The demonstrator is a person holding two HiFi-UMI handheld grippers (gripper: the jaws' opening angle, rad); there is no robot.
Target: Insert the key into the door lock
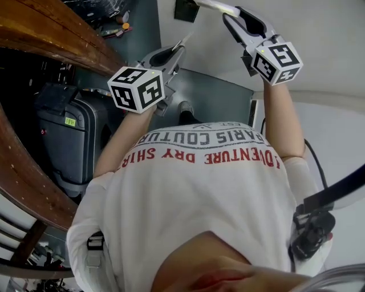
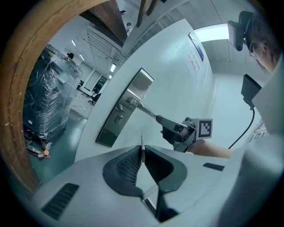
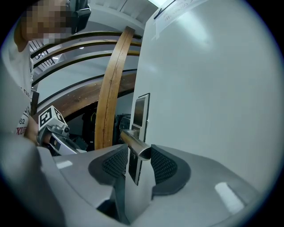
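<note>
A thin metal key (image 2: 142, 145) stands edge-on between the pads of my left gripper (image 2: 142, 153), which is shut on it. It points toward the silver lock plate (image 2: 111, 128) on the white door (image 2: 177, 75), and the keyhole (image 2: 119, 118) sits below the lever, well apart from the key tip. My right gripper (image 3: 138, 153) has the end of the door handle (image 3: 133, 141) between its jaws, with the pads against both sides. In the head view the left gripper (image 1: 178, 50) is left of and below the right gripper (image 1: 231, 17) at the handle (image 1: 217, 7).
A curved wooden rail (image 1: 34, 171) runs along the left, with a dark suitcase (image 1: 74, 142) behind it. A plastic-wrapped stack (image 2: 44, 97) stands beyond the door edge. A paper notice (image 2: 195, 48) hangs higher on the door. A black cable (image 1: 316, 165) trails at the person's right.
</note>
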